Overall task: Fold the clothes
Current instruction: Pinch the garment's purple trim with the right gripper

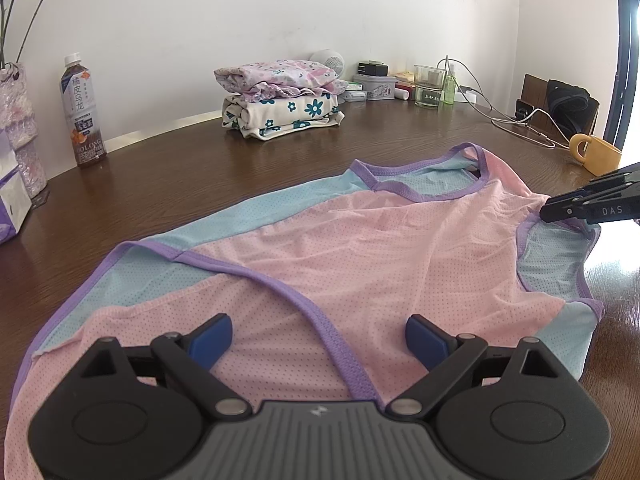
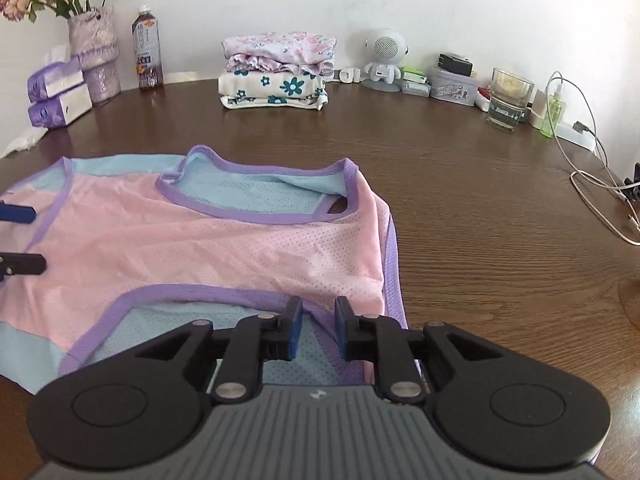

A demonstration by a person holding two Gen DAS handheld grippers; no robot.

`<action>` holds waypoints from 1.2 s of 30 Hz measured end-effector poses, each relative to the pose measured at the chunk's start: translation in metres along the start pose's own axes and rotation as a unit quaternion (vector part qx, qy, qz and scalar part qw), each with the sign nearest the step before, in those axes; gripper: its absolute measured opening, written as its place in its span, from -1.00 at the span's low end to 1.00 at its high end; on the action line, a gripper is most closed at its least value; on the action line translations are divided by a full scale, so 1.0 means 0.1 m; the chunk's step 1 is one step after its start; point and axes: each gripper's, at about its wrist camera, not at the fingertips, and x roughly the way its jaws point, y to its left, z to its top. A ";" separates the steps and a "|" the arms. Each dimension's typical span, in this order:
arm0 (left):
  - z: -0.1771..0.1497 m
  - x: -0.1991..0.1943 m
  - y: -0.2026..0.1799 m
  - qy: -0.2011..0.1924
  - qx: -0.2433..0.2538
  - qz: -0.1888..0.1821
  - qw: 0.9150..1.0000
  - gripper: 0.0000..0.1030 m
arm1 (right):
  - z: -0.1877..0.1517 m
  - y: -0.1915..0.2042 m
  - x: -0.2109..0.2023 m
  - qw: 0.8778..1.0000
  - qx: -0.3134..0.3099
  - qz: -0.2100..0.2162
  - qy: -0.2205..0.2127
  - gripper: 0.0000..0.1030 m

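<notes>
The pink and blue mesh vest (image 1: 360, 248) lies spread flat on the brown wooden table (image 1: 248, 168), its purple-trimmed neckline ahead of both sets of fingers. The left gripper (image 1: 319, 334) hovers over the pink panel with its 2 blue-padded fingers (image 1: 216, 334) spread wide, a purple trim band running between them, nothing pinched. The right gripper (image 2: 316, 326) sits at the vest's shoulder by the armhole; its 2 fingers (image 2: 294, 326) stand close together with a narrow gap, purple trim and pink fabric between them, though whether they actually pinch the cloth cannot be told. Well beyond the fingertips, a stack of folded floral clothes (image 2: 276, 72) rests near the wall, with a tea bottle (image 2: 147, 52) to its left.
</notes>
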 end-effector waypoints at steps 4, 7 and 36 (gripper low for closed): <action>0.00 0.00 0.00 0.000 0.000 0.000 1.000 0.82 | -0.02 -0.03 -0.05 1.000 0.002 0.006 0.000 -0.97; -0.01 0.00 -0.01 0.000 0.000 0.000 1.000 0.82 | -0.02 -0.07 -0.12 1.000 0.003 0.003 -0.001 -0.97; 0.00 0.00 -0.02 0.001 0.000 0.000 1.000 0.83 | -0.07 -0.41 -0.21 0.996 0.092 -0.005 -0.015 -0.72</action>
